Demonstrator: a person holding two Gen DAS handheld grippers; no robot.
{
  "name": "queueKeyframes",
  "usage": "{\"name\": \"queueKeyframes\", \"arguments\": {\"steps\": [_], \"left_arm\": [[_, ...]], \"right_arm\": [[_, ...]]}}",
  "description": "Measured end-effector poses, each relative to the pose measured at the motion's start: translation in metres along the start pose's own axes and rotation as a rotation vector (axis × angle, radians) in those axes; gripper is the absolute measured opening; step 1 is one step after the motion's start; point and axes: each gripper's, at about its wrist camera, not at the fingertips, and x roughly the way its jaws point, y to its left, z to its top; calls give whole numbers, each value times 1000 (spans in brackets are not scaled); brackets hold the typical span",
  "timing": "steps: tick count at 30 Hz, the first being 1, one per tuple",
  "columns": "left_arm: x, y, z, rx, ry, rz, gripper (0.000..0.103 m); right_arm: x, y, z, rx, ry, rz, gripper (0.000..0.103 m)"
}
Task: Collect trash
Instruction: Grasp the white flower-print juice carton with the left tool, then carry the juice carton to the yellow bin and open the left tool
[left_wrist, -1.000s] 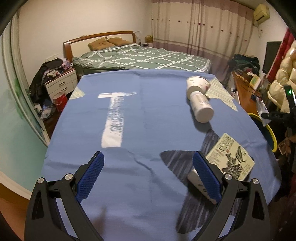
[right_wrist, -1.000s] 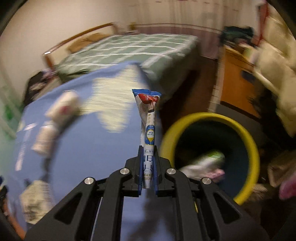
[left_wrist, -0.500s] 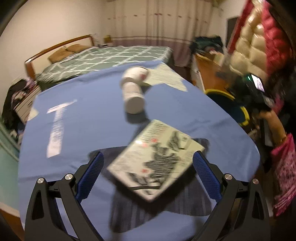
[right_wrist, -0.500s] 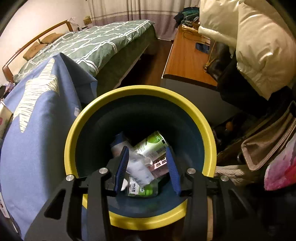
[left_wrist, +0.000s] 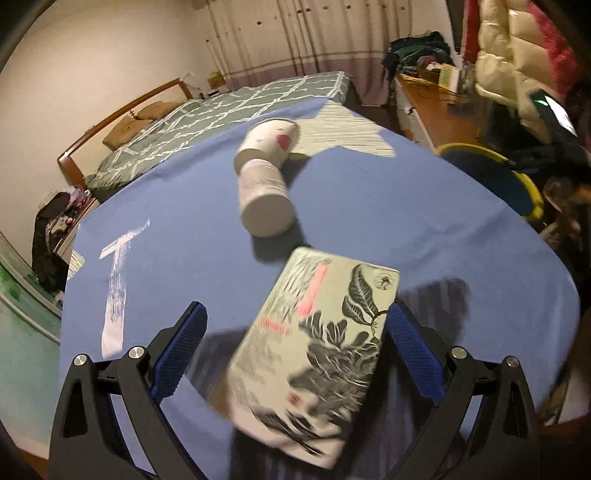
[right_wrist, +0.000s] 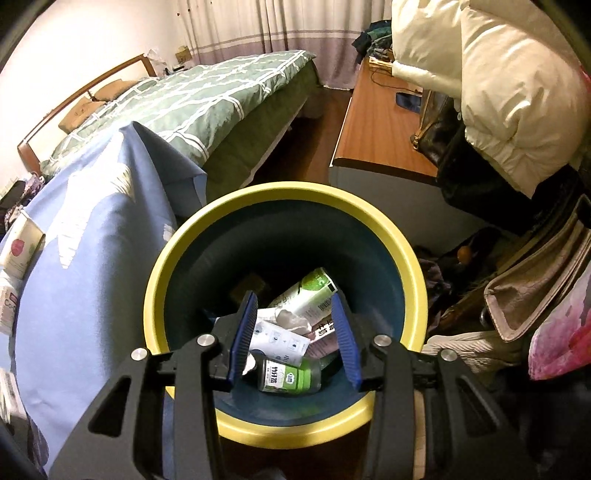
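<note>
box (left_wrist: 317, 347) near end blurred, bin (left_wrist: 524, 184) half hidden

The right gripper (right_wrist: 295, 332), clamped on a snack wrapper a second ago, now hangs spread and empty over the yellow-rimmed bin (right_wrist: 413, 266). The wrapper is gone from between its fingers (it cannot be picked out among the litter below). The left gripper (left_wrist: 295, 347) now straddles the printed box (left_wrist: 317, 343), previously off beside its right finger.

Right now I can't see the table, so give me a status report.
Left gripper open, straddling the flat box. Right gripper open, empty over the yellow-rimmed bin. Two cups beyond; nothing blocking.
</note>
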Motion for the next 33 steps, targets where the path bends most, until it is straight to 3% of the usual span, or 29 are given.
{"name": "queueKeyframes", "arguments": {"steps": [4,8,10,13,18,19,24,33], "left_arm": [[16,19,16,-44,9,71,97],[5,31,15,-88,3,27,97],[5,34,7,-113,31,14,97],[8,34,-6,-170,79,-65,97],[19,22,-20,-178,125,-83,97],[20,22,-22,-184,129,-85,96],[20,23,-23,-201,117,-91,73],[0,1,-9,-137,65,-166,72]], "right_arm": [[-4,2,0,-4,-6,18,40],[-7,5,2,-10,-16,39,40],[-8,8,3,-9,-18,57,40],[-9,15,4,-17,-20,79,40],[-12,25,3,-34,-24,104,40],[-13,26,2,-36,-25,105,40],[-16,25,-1,-30,-29,118,40],[-18,13,-7,2,-28,139,40]]}}
